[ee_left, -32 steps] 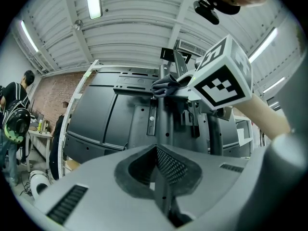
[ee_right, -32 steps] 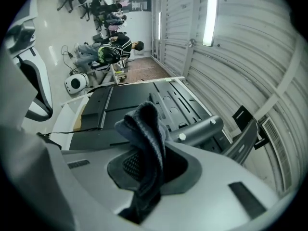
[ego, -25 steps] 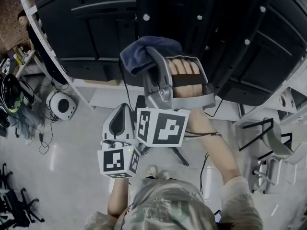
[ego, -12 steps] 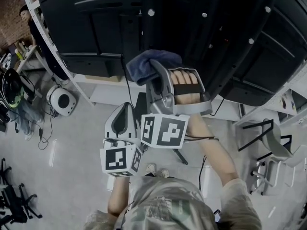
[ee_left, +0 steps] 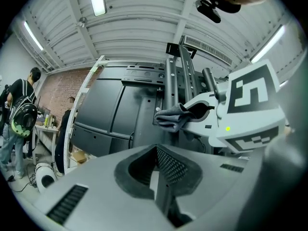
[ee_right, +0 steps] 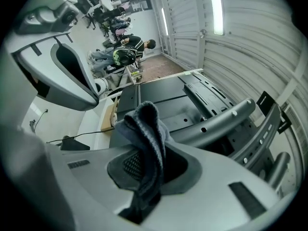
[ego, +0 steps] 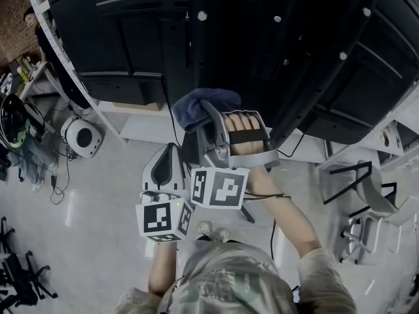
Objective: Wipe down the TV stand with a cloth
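Left gripper (ego: 169, 154): jaws closed on nothing, hanging low beside the right one. I judge it is parked out of the way, since wiping needs one tool.
Cloth (ego: 190, 110): a bunched blue-grey wad pinched in the right gripper. Its loose bulk pokes past the jaws, so fabric rather than metal would meet the surface.
Right gripper (ego: 209, 113): clamped on the cloth and raised toward the stand.
Stand (ego: 175, 51): a dark upright column just beyond the cloth — whether they touch cannot be told.
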### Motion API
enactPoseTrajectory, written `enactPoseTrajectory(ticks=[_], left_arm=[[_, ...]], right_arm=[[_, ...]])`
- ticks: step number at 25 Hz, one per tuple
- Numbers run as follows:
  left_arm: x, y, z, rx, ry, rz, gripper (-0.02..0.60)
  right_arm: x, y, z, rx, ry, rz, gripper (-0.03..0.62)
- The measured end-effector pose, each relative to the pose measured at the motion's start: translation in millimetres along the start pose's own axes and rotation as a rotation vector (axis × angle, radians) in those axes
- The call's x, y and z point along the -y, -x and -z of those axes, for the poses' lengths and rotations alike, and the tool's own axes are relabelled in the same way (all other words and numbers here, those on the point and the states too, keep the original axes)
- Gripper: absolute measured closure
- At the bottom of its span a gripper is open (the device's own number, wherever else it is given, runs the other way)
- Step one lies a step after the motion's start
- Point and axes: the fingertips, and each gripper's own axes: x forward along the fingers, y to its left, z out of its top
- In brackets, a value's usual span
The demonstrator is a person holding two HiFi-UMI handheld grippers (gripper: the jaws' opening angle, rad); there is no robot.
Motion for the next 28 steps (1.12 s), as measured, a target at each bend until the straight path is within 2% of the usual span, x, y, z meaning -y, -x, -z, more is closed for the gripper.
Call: enactPoseTrajectory(ticks=[10,18,28], left_arm=[[-6,3,17,-0.01,0.013,-0.028,0.566],[-13,9,44,-0.02,0.007,-0.043,0.568],[-24,7,115,-0.039,-0.019,-0.05,0.566]], right_arm=[[-35,-3,11,-0.006,-0.015,-0.042,0.537],[-95,-3,32,-0.033,-0.039,-0.098,0.537],[-193,-8,61,-0.037,-0.03,-0.123,0.537]])
